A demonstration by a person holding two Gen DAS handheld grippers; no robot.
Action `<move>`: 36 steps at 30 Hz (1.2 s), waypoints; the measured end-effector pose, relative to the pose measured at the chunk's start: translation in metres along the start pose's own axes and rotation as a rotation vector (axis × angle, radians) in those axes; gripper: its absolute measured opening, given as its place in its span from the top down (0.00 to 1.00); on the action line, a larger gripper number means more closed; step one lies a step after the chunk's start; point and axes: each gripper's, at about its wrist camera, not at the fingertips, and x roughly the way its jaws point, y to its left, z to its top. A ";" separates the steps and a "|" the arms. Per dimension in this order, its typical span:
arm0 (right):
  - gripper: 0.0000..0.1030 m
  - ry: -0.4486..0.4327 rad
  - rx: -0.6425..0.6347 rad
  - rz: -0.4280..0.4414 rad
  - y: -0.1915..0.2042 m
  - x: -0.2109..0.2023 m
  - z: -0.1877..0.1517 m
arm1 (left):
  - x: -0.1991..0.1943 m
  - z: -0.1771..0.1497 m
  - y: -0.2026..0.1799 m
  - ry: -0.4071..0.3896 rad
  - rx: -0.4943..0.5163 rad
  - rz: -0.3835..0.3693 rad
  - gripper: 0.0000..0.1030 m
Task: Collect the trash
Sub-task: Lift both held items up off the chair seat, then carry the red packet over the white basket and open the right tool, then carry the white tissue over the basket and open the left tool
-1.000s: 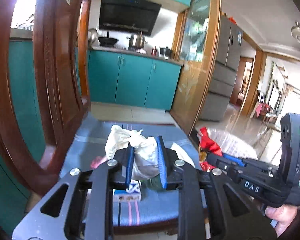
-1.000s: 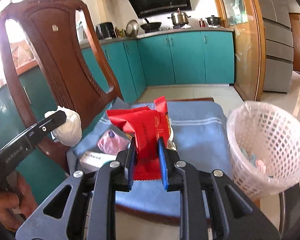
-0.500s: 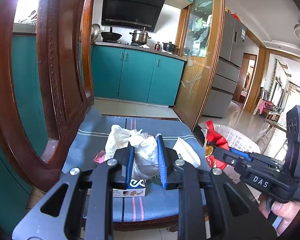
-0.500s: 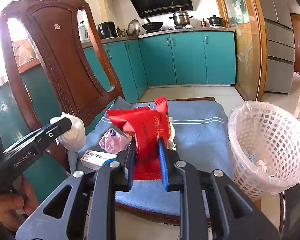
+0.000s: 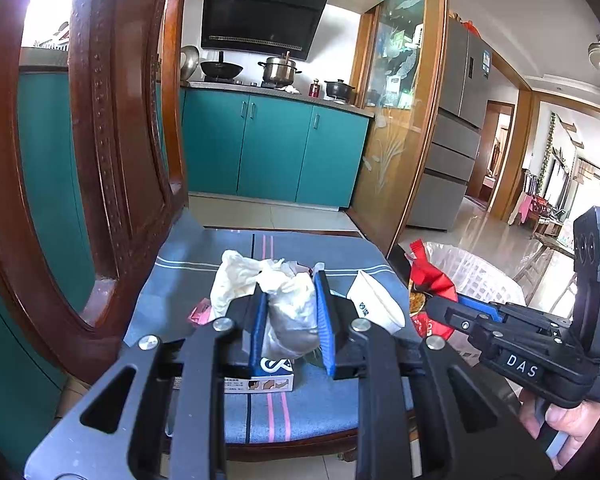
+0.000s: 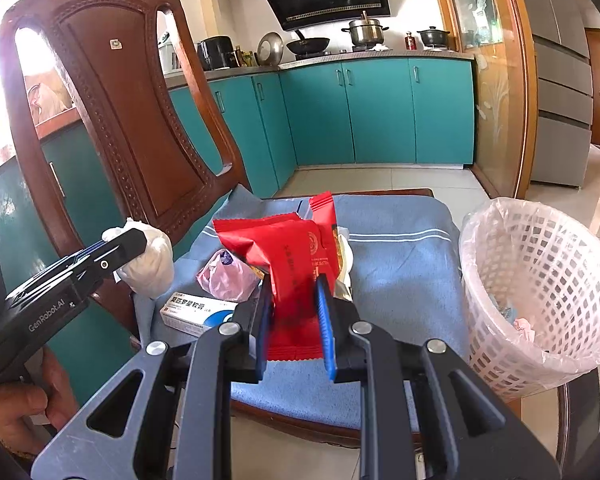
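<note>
The left gripper (image 5: 290, 316) has its jaws clamped on a crumpled white tissue wad (image 5: 288, 308), lifted above the blue chair cushion (image 5: 204, 264). The right gripper (image 6: 293, 320) has its jaws pinched on a red snack wrapper (image 6: 288, 256). A medicine box (image 6: 198, 310) and a pink wrapper (image 6: 226, 274) lie on the cushion. Just beside the chair, the plastic-lined white basket (image 6: 540, 280) holds a few small scraps at its bottom.
</note>
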 end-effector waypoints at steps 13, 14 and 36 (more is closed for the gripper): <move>0.79 -0.041 0.029 -0.060 -0.018 -0.009 0.006 | -0.001 -0.001 -0.002 0.004 0.001 0.001 0.77; 0.79 -0.052 0.039 -0.082 -0.026 -0.011 0.008 | -0.002 -0.001 -0.002 0.005 0.000 0.001 0.77; 0.11 -0.412 0.707 -0.476 -0.204 -0.106 -0.024 | 0.025 0.007 -0.087 0.057 0.103 -0.216 0.76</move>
